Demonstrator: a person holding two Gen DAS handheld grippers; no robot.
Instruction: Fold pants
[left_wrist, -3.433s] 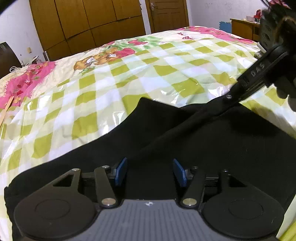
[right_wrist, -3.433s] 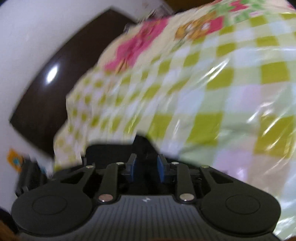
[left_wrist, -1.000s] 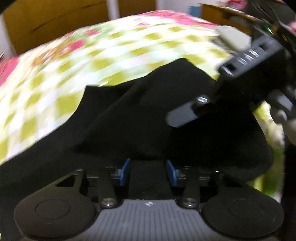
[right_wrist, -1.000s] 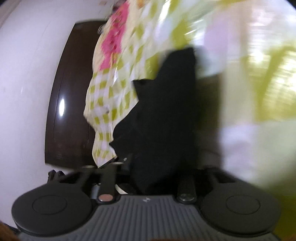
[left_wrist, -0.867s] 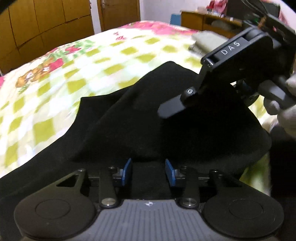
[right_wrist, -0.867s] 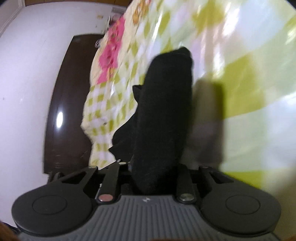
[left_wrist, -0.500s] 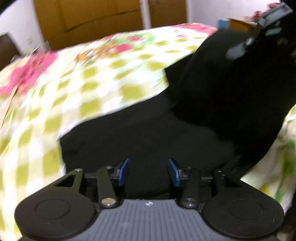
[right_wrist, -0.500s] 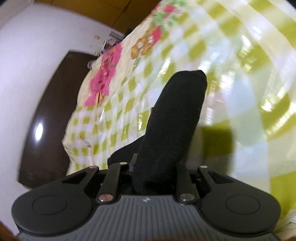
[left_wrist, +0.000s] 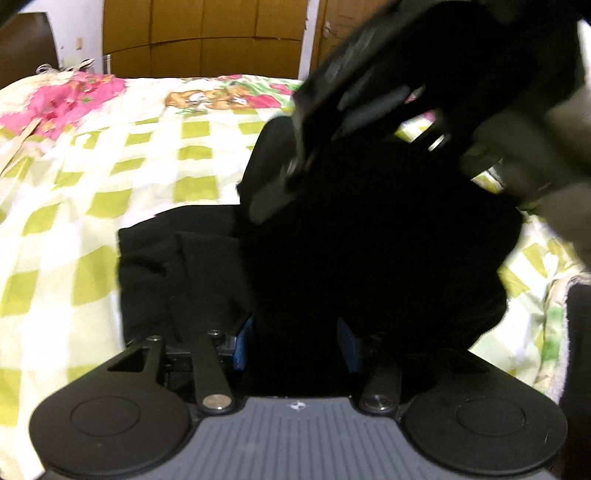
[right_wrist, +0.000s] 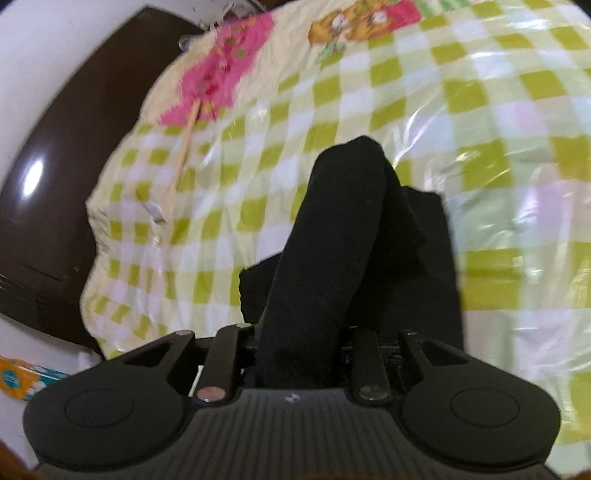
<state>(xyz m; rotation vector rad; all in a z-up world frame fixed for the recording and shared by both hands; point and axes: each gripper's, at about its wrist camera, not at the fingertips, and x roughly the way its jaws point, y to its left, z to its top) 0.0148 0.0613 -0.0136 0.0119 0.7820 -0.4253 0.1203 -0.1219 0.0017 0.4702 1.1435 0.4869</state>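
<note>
Black pants (left_wrist: 369, 258) lie bunched on the green-checked bed sheet (left_wrist: 110, 184), with a flat folded part at the left. Low over them my left gripper (left_wrist: 295, 343) is open, and black cloth fills the gap between its blue pads (left_wrist: 243, 343). In the right wrist view my right gripper (right_wrist: 299, 343) is shut on a thick roll of the pants (right_wrist: 343, 221), lifted off the sheet (right_wrist: 480, 110); its jaws are opening and its pads are hidden by cloth. In the left wrist view that gripper is blurred above the pants, one finger (left_wrist: 273, 192) pointing down-left.
A person's blurred hand (left_wrist: 554, 147) holds the right gripper. Wooden wardrobe doors (left_wrist: 203, 37) stand behind the bed. A dark headboard (right_wrist: 55, 184) borders its far side, and a thin wooden stick (right_wrist: 181, 158) lies on the sheet near the pink print (right_wrist: 221, 74).
The right gripper has risen, carrying the roll of pants over the folded part. The left gripper has shifted sideways and its pads stand a little wider apart.
</note>
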